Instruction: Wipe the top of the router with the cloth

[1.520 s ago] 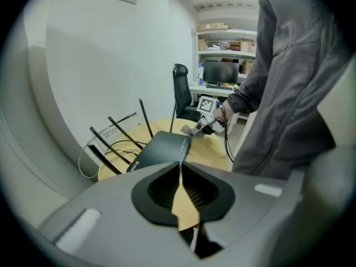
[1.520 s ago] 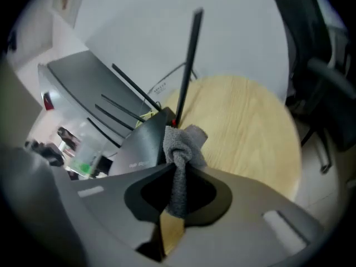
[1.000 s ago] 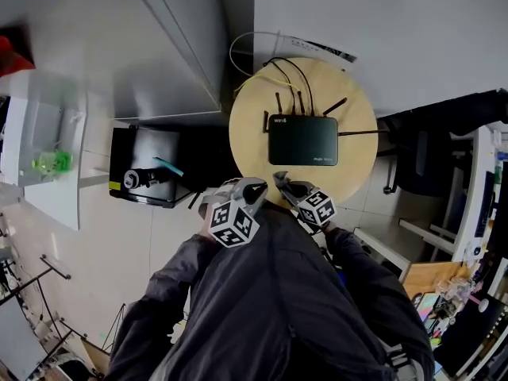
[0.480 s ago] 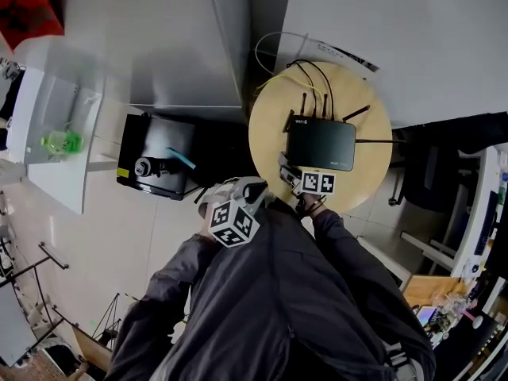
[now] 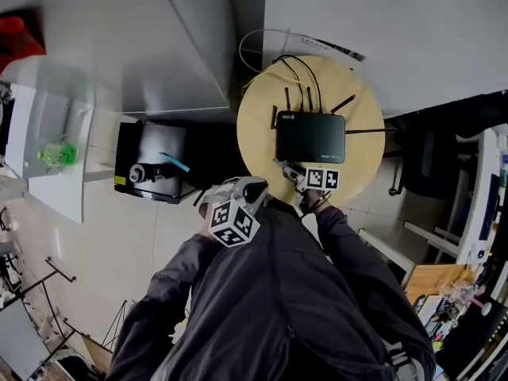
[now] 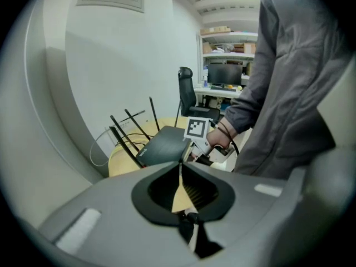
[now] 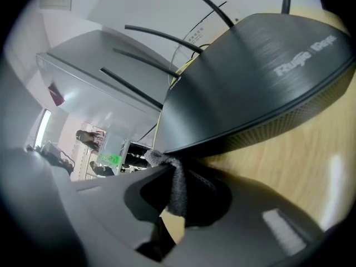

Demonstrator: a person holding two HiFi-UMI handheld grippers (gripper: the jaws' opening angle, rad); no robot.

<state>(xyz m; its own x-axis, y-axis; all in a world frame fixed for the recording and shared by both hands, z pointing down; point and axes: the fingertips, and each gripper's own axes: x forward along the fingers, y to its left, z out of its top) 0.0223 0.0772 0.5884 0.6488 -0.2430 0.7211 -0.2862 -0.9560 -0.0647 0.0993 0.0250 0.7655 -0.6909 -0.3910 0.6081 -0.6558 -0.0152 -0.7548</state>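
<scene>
Table is seen steeply from above by head view; router is shared by all views, closest in right gripper view.

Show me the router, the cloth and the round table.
router (image 5: 310,137), head view, middle of its black top.
cloth (image 7: 177,191), right gripper view, grey fold between the jaws.
round table (image 5: 255,125), head view, bare wood left of router.

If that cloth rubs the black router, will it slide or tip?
Probably won't tip: the router lies flat and low on the round table. It may slide slightly on smooth wood; cables behind might restrain it.
</scene>
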